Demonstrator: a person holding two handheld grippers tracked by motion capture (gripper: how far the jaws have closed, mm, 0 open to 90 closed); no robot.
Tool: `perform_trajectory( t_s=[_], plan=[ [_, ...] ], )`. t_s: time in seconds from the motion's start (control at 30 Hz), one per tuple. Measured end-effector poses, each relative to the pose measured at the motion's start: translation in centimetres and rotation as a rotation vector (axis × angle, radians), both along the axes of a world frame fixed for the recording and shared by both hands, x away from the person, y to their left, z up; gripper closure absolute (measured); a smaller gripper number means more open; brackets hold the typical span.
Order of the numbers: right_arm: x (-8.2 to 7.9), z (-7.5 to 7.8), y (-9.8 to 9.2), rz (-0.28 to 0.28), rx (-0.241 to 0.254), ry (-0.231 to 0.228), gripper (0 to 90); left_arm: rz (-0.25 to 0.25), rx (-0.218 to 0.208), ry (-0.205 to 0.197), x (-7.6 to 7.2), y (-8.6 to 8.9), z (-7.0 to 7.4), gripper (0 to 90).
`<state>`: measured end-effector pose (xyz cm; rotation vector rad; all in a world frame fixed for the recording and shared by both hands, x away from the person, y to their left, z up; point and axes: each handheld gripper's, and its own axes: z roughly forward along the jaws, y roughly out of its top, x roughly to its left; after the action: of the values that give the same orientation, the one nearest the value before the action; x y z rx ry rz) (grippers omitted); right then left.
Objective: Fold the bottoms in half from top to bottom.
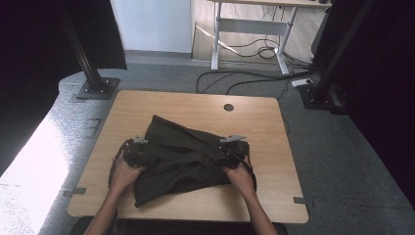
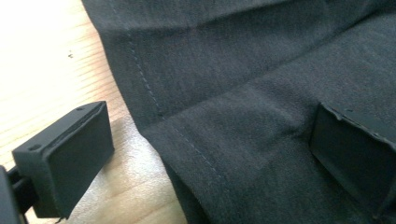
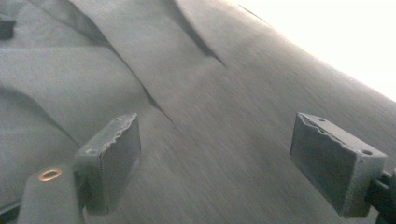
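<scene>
A dark grey garment [image 1: 181, 156] lies crumpled across the middle of the wooden table [image 1: 195, 105]. My left gripper [image 1: 146, 155] sits at its left edge, held by a hand. In the left gripper view the jaws stand wide apart [image 2: 212, 135]: one fingertip [image 2: 79, 144] is over bare wood, the other over the cloth [image 2: 243, 70], with the stitched hem between them and no pad pressing on it. My right gripper [image 1: 224, 155] rests at the garment's right side. Its jaws [image 3: 219, 140] are open above smooth fabric [image 3: 210, 74], gripping nothing.
A round cable hole [image 1: 228, 107] lies in the tabletop behind the garment. Black frame posts [image 1: 93, 78] stand on the floor at the back left and back right. A white desk [image 1: 254, 29] with loose cables is farther back.
</scene>
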<state>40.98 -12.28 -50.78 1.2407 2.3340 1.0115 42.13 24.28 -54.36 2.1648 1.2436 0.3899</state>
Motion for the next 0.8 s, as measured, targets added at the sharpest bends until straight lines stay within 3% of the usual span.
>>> perform_trajectory(
  t_s=[0.2, 0.3, 0.43, 0.57, 0.8],
  plan=[
    [1.0, -0.1, 1.9, 0.016, 0.027, -0.002, 15.8, 0.032, -0.013, -0.024, -0.7, -0.2, -0.1, 2.0],
    [1.5, -0.4, 2.6, 0.015, 0.022, 0.0, 15.6, 0.014, -0.012, -0.014, -1.0, -0.7, 0.4, 16.9],
    [2.0, -1.1, 3.5, 0.016, 0.022, 0.003, 14.6, 0.015, -0.005, 0.01, -0.7, -1.1, 0.7, 23.0],
    [2.1, -2.2, 4.3, 0.017, -0.024, 0.001, 13.1, -0.006, -0.006, 0.021, -0.6, -1.5, 1.0, 36.9],
    [1.7, -3.5, 4.9, 0.005, -0.098, -0.046, 12.4, -0.034, -0.086, 0.02, -0.5, -1.5, 0.8, 64.0]
  ],
)
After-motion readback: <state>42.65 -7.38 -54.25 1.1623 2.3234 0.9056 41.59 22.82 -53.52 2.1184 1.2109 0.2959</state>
